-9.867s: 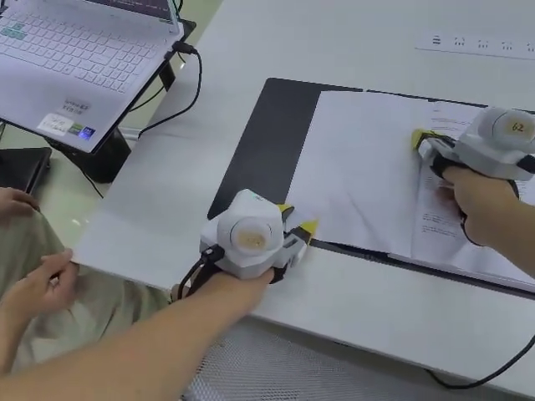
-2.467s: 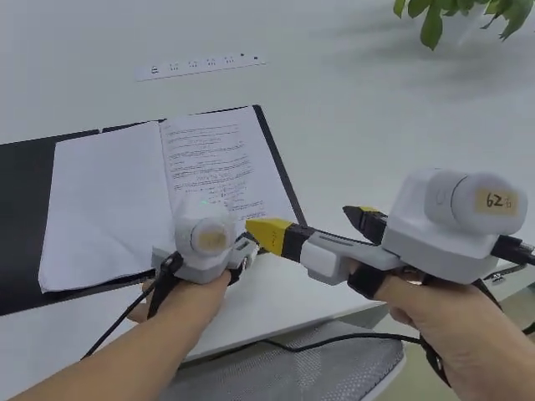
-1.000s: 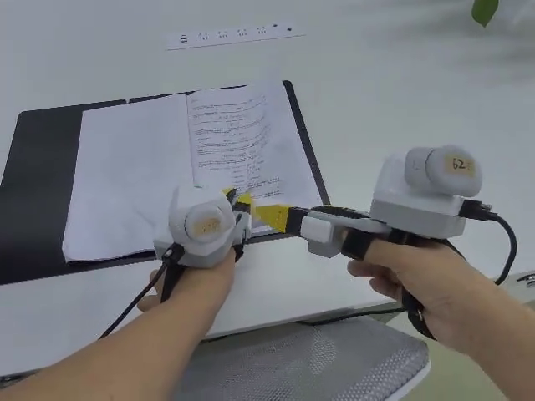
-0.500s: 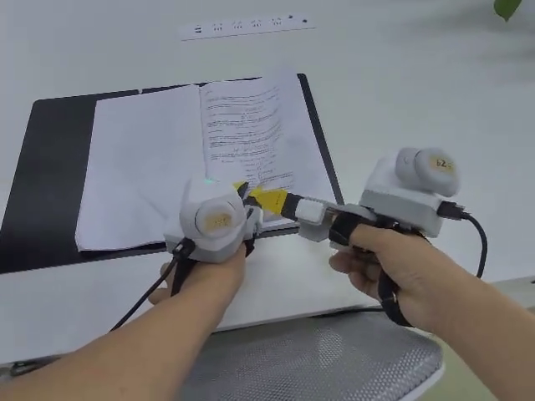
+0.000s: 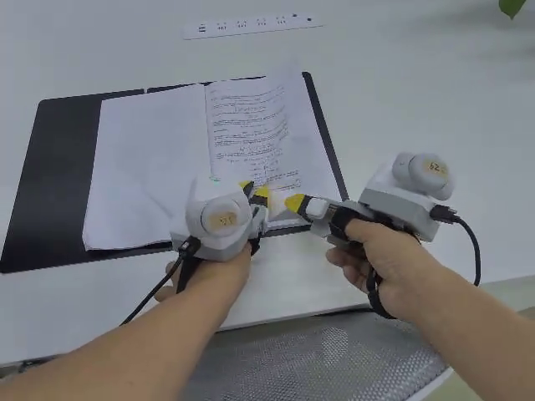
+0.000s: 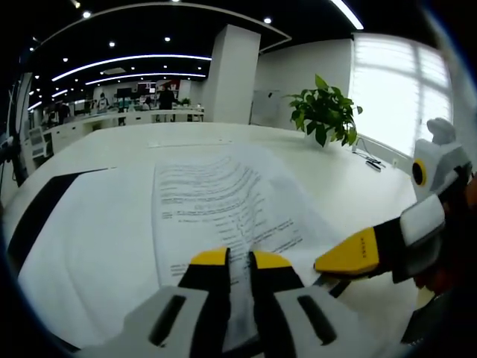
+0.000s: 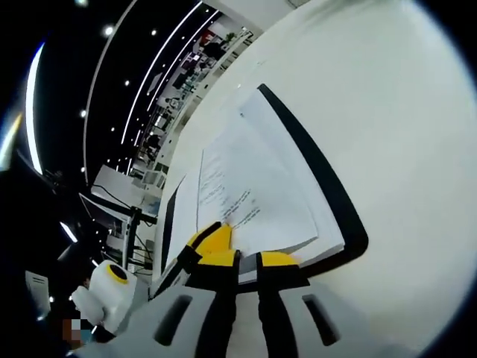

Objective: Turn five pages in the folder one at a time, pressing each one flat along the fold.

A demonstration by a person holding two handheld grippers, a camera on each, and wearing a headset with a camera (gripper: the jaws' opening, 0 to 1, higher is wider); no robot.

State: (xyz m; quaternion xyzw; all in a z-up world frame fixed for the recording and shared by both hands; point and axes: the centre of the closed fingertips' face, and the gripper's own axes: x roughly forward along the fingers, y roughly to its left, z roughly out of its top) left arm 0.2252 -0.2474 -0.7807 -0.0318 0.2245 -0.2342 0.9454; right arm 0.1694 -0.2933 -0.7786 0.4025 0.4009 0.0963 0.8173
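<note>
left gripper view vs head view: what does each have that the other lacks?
Left gripper view adds the room behind: a white pillar and ceiling light strips. Head view adds the power strip and the mesh chair seat. Shared: the printed page, the folder's black cover, and the right gripper close beside the left gripper.

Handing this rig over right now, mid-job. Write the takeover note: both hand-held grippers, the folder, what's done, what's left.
Left hand-held gripper: jaws closed, tips at the printed page's near edge; no sheet visibly pinched.
Right hand-held gripper: jaws closed, empty, beside it near the same edge.
Folder lies open on the white table; a blank-side-up sheet lies flat on its left half.
Done: count of turned pages can't be read.
Remaining: turn the printed page, press it flat along the fold.
</note>
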